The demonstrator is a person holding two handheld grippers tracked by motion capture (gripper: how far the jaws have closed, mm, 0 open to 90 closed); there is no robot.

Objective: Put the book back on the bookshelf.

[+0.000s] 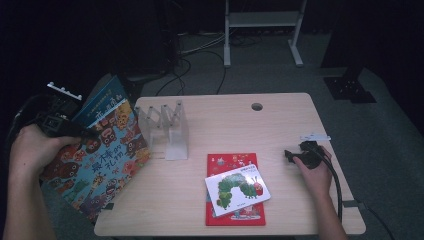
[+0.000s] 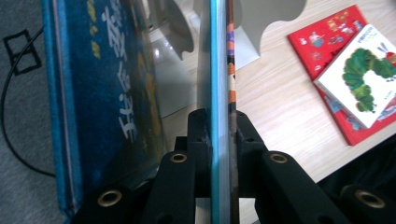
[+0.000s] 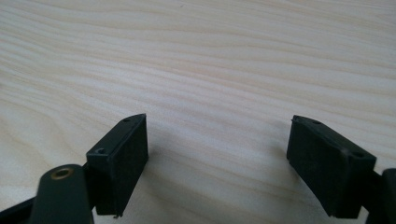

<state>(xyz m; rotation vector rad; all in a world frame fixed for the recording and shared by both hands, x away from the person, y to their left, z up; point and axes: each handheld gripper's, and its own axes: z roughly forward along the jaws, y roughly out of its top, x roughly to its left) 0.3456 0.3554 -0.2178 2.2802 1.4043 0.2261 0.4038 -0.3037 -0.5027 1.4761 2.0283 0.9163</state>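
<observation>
A pale wooden table [image 1: 280, 125] stands on grey carpet [image 1: 380, 130] in a dark room.

Dark lab: desk [image 1: 280, 125], floor cables [image 1: 200, 50]

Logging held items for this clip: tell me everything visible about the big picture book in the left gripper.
The picture book is a large, thin hardcover with a cover crowded with orange and brown cartoon creatures and pale Chinese lettering, and a blue panel near its top. It hangs tilted at the table's left edge, beside the clear book rack. The left gripper is clamped on its edge, pads pressing both faces. Its lower corner reaches below the tabletop.
</observation>
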